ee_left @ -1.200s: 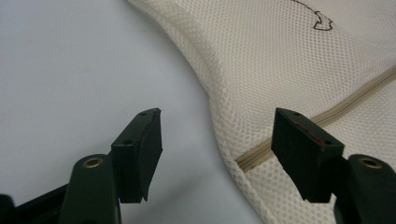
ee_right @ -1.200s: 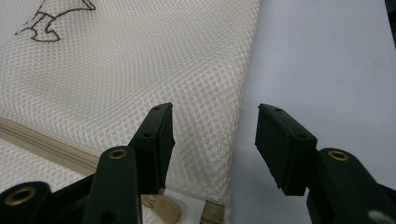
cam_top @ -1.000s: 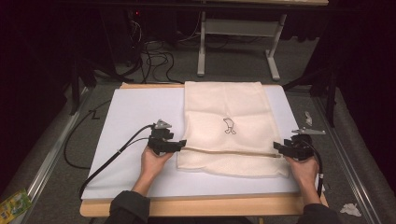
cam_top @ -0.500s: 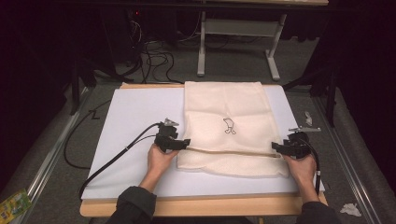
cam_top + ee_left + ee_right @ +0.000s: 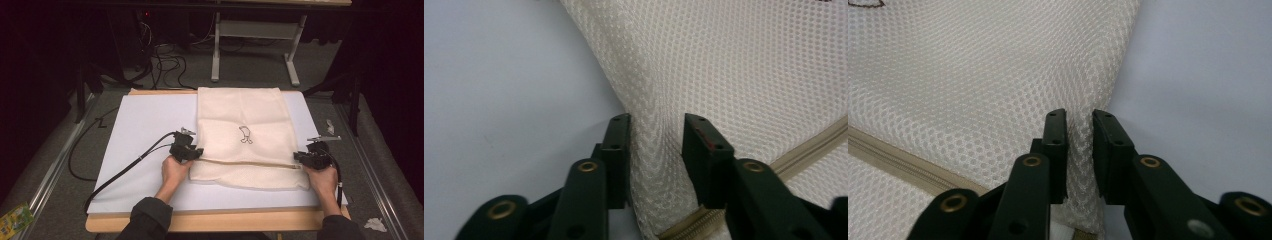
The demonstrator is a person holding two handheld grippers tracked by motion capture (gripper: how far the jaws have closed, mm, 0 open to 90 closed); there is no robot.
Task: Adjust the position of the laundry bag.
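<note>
Since the earlier frames the left gripper [image 5: 195, 152] has slid in onto the left edge of the cream mesh bag [image 5: 242, 112], and both sets of jaws have just been closing. The left jaws now pinch a bunched fold of mesh; the right gripper [image 5: 299, 159] clamps the opposite edge beside the zip [image 5: 245, 162]. The bag lies flat on the white mat [image 5: 145, 125], so lifting or folding looks ready to begin. No writing is readable, just a small dark stitched emblem [image 5: 244, 134]
</note>
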